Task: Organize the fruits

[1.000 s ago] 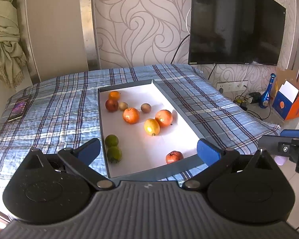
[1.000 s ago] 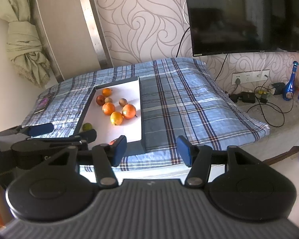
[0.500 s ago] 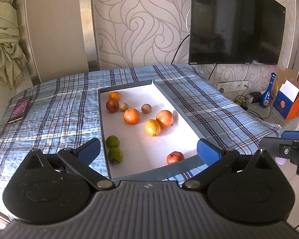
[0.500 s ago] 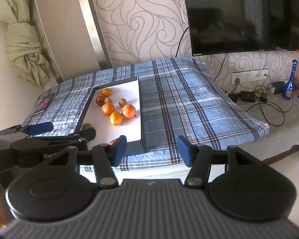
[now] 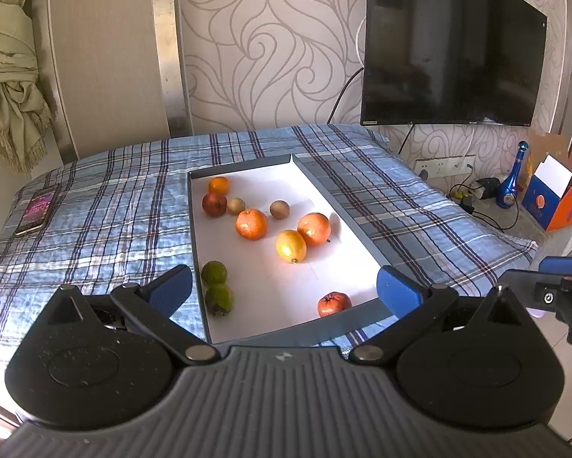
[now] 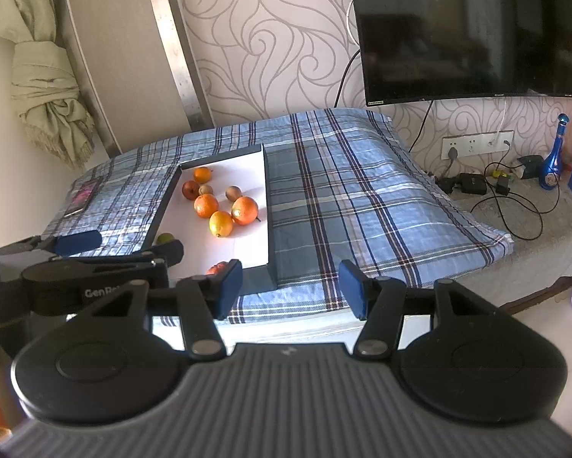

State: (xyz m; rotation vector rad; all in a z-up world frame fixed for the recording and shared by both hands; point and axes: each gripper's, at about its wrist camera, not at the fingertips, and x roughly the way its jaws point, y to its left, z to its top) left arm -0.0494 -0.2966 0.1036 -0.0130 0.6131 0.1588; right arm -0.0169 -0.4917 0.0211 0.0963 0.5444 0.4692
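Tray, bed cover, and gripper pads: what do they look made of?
Tray: likely cardboard or paperboard, judging by its thin, straight grey walls and matte white floor.
Bed cover: woven fabric, blue plaid, matte, with fine crinkles and soft folds at the edge.
Left gripper pads: blue, matte, possibly rubber or foam; arms look like black plastic.

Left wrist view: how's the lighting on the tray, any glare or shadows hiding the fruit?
Left wrist view: sunlight hits the white tray hard; the yellow fruit carries a bright glare spot, and shadows are short. Right wrist view: same bright patch on the tray, fisheye bends the TV edges; fruit stays sharp.
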